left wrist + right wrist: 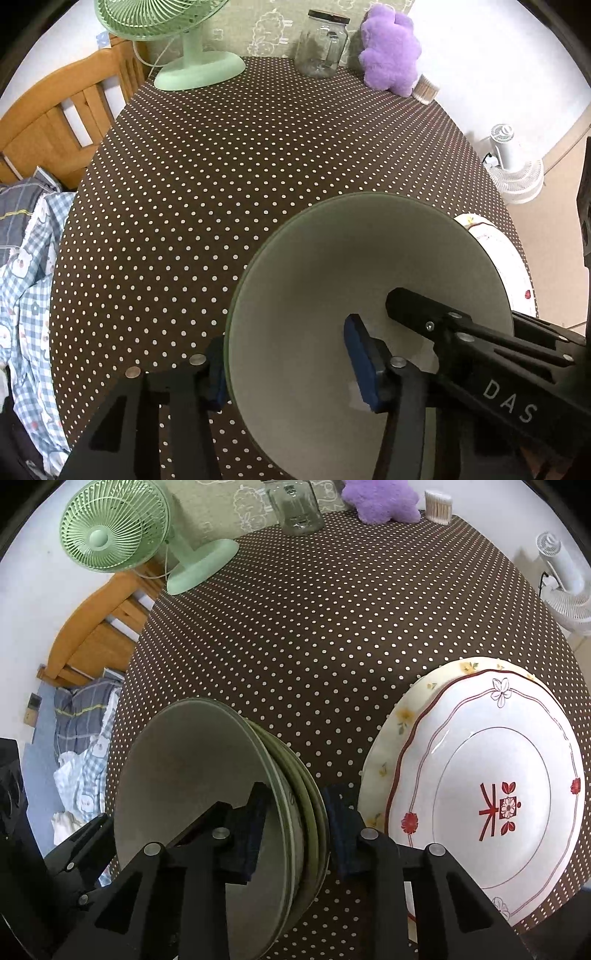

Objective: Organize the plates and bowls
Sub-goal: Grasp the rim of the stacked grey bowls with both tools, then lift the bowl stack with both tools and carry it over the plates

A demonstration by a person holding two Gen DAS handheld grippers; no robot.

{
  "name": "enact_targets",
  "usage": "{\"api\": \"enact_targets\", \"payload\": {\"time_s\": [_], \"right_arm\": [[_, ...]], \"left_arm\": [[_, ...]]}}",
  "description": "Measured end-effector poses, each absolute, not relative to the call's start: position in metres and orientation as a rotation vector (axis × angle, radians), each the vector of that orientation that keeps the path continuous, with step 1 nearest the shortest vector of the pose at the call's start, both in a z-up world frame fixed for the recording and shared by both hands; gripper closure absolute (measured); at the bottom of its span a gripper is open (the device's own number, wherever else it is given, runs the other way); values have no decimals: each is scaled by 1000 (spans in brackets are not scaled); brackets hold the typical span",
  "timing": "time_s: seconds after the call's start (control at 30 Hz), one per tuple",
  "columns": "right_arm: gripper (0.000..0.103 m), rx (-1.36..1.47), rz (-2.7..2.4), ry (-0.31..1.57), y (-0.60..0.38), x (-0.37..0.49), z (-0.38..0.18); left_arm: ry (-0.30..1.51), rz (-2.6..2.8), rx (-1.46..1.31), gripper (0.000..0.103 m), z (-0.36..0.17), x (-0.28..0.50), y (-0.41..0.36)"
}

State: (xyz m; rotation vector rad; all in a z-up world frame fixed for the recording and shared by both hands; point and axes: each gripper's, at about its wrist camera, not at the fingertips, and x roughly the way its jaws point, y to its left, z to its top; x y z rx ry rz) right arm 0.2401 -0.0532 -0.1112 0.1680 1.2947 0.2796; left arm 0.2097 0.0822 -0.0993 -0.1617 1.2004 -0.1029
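Several nested pale green bowls (pixel 192 760) stand on the dotted brown tablecloth (pixel 221 166). In the left wrist view the top bowl (pixel 351 266) fills the lower right. My left gripper (pixel 284 343) straddles its left rim, one pad outside and the blue pad (pixel 360 365) inside, standing off the wall. My right gripper (pixel 297 794) straddles the stack's right rim, its pads pressing on both sides. Its inner finger (pixel 417 306) shows inside the bowl. Right of the bowls a white plate with red pattern (pixel 491 775) lies on a cream flowered plate (pixel 402 716).
At the table's far edge stand a green desk fan (pixel 192 55), a glass jar (pixel 321 48), a purple plush toy (pixel 388 51) and a cotton swab tub (pixel 437 506). A wooden chair (pixel 55 118) with checked cloth (pixel 26 277) is at left, a white floor fan (pixel 517 166) at right.
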Motion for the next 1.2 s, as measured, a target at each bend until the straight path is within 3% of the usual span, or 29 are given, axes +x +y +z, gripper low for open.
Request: {"api": "enact_targets", "payload": {"time_s": [0.5, 1.2], "right_arm": [[69, 138, 254, 1315, -51, 231, -103], [69, 185, 216, 1193, -83, 192, -46]], "left_arm": [[1219, -124, -165, 55, -90, 189, 87], [1124, -156, -122, 54, -29, 154, 71]]}}
